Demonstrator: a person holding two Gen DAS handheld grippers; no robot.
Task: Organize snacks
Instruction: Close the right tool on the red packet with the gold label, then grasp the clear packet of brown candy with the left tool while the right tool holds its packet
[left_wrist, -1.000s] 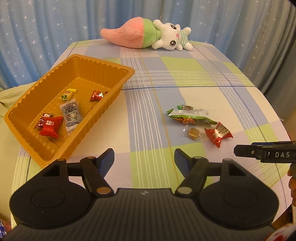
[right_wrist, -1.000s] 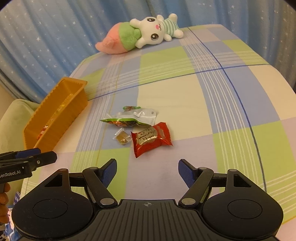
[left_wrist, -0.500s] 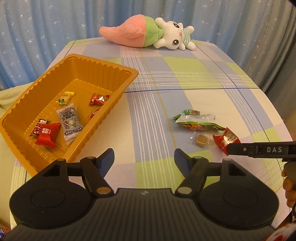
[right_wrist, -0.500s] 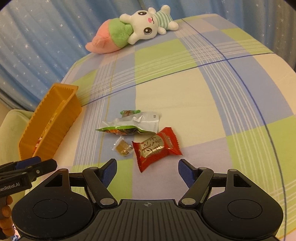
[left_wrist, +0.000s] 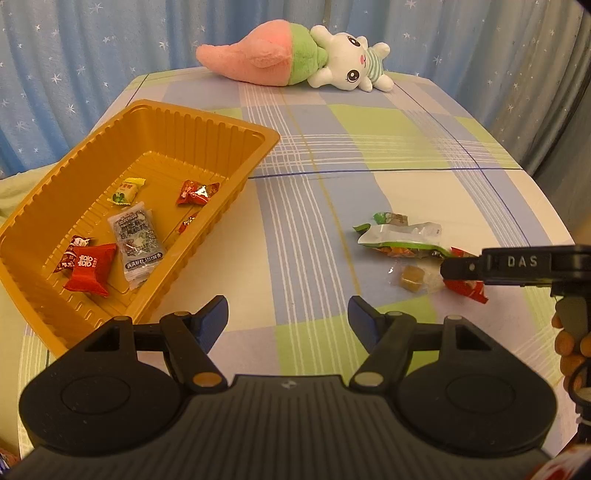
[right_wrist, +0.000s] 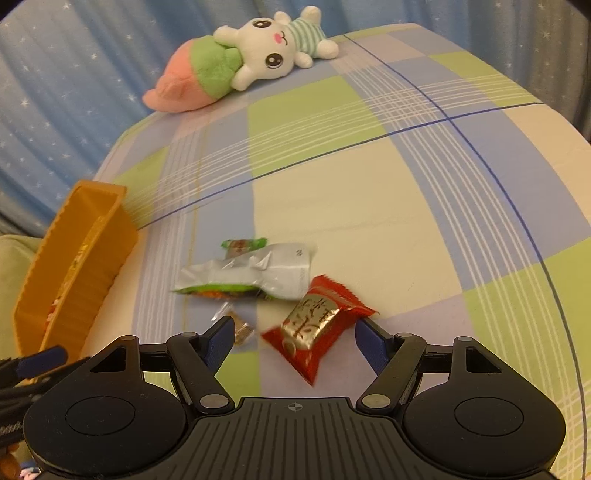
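Right hand-held gripper (right_wrist: 293, 341) angled downward, jaws apart; left hand-held gripper (left_wrist: 288, 319) likewise, jaws apart.

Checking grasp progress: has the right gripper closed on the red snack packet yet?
No: the right gripper stands open around the red snack packet.

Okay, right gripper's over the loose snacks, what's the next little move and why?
Probably lower the right gripper a touch further and close on the red candy packet. Its jaws stand open with the packet lying between them on the tablecloth, not yet pressed, and the orange tray holding the other snacks waits to the left.
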